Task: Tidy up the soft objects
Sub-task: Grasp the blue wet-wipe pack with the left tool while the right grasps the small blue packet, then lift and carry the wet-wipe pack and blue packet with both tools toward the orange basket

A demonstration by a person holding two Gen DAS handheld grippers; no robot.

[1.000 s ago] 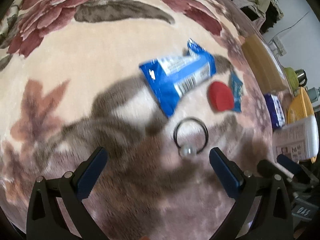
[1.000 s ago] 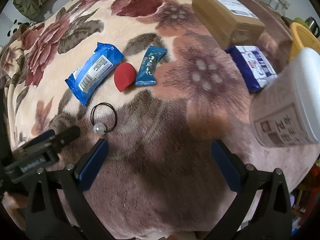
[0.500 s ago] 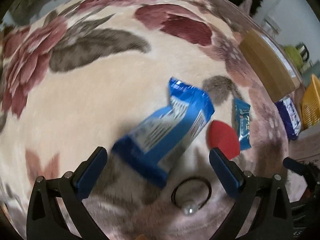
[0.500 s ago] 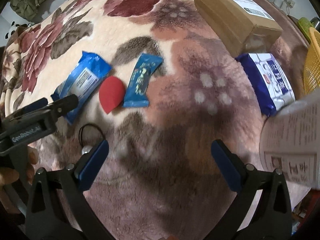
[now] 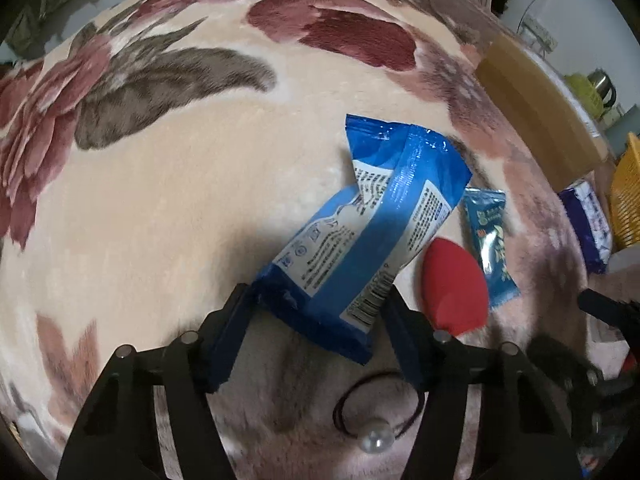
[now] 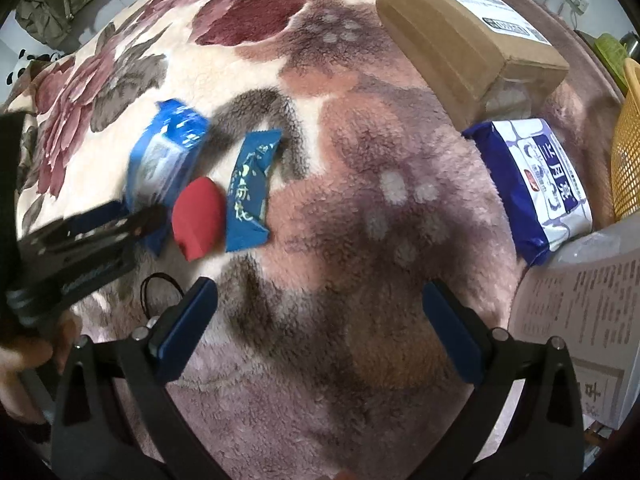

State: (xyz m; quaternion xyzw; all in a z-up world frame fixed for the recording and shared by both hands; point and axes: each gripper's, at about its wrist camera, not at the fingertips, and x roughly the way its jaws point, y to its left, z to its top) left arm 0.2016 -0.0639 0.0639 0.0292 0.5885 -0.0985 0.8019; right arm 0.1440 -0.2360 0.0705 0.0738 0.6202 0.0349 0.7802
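A blue wet-wipe pack [image 5: 372,236] lies on the floral blanket [image 5: 160,184]; my left gripper [image 5: 316,336] has closed its jaws on the pack's near end. The pack also shows in the right wrist view [image 6: 164,168], with the left gripper [image 6: 132,220] on it. A red teardrop sponge [image 5: 452,292] and a small teal sachet [image 5: 488,240] lie just right of the pack. A black hair tie with a pearl [image 5: 376,420] lies under the left gripper. My right gripper [image 6: 320,320] is open and empty above bare blanket.
A cardboard box [image 6: 464,28] lies at the back right. A dark blue tissue pack [image 6: 536,184] lies beside a white container [image 6: 592,312] with printed text. A yellow basket [image 6: 628,140] stands at the right edge.
My left gripper moved forward over the hair tie to the blue pack and closed its jaws on the pack's near end. The right gripper shifted slightly forward and stayed open.
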